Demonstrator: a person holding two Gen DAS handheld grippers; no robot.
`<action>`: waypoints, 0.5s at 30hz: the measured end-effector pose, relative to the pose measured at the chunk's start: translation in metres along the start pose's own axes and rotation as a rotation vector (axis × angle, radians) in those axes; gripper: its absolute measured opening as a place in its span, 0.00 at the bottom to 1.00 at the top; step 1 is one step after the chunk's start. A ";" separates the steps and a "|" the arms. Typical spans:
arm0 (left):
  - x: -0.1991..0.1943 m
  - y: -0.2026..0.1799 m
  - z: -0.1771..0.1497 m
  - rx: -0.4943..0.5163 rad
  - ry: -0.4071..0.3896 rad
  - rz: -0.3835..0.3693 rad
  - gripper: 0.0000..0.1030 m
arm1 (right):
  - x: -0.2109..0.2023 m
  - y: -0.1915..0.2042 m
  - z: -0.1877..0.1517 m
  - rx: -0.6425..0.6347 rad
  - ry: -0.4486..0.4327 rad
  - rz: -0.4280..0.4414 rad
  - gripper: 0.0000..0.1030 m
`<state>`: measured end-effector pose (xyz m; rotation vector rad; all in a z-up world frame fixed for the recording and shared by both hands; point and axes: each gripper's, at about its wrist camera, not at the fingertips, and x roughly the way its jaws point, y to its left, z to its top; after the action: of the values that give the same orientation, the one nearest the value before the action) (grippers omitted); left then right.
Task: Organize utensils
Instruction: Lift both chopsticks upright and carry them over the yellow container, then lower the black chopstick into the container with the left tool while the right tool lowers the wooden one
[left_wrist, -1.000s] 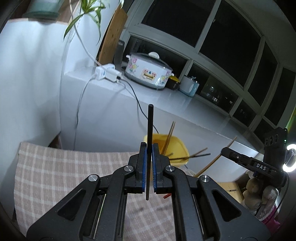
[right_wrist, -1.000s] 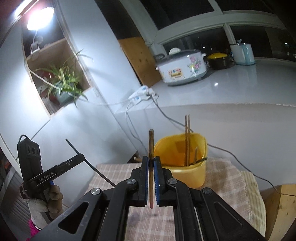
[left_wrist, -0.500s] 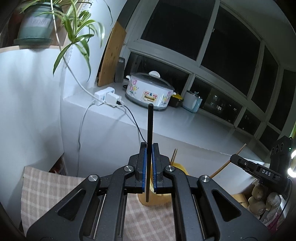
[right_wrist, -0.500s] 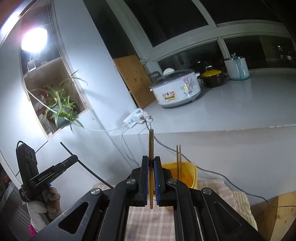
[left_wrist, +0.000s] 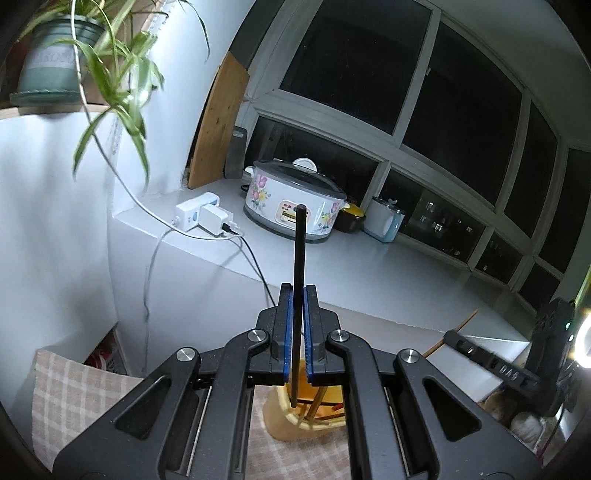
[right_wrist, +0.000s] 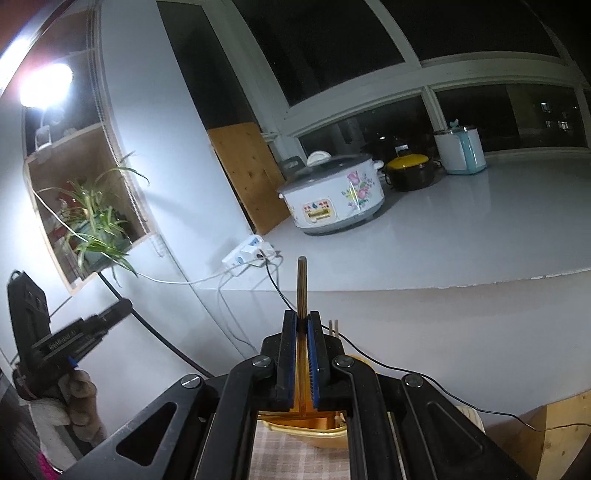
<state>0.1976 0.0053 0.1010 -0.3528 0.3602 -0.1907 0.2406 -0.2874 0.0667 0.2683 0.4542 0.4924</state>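
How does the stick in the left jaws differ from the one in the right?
The black chopstick in the left gripper is dark and matte; the wooden chopstick in the right gripper is brown with visible grain. The black one sticks out further above its jaws. Both stand upright, clamped, above the yellow bin.

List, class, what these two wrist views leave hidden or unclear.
- Left wrist: the yellow bin is mostly behind the left gripper; its contents are uncountable.
- Right wrist: the right gripper hides the wooden chopstick's lower tip.
- Right wrist: the cooker label is too small to read.
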 end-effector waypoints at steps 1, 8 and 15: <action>0.002 0.000 0.000 -0.004 0.002 -0.002 0.03 | 0.004 -0.002 -0.002 0.001 0.006 -0.004 0.03; 0.036 -0.002 -0.011 -0.043 0.050 -0.024 0.03 | 0.026 -0.012 -0.014 0.005 0.061 -0.016 0.03; 0.056 -0.003 -0.028 -0.071 0.099 -0.024 0.03 | 0.040 -0.019 -0.023 0.005 0.099 -0.012 0.03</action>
<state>0.2383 -0.0191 0.0603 -0.4188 0.4616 -0.2195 0.2681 -0.2804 0.0261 0.2470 0.5534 0.4944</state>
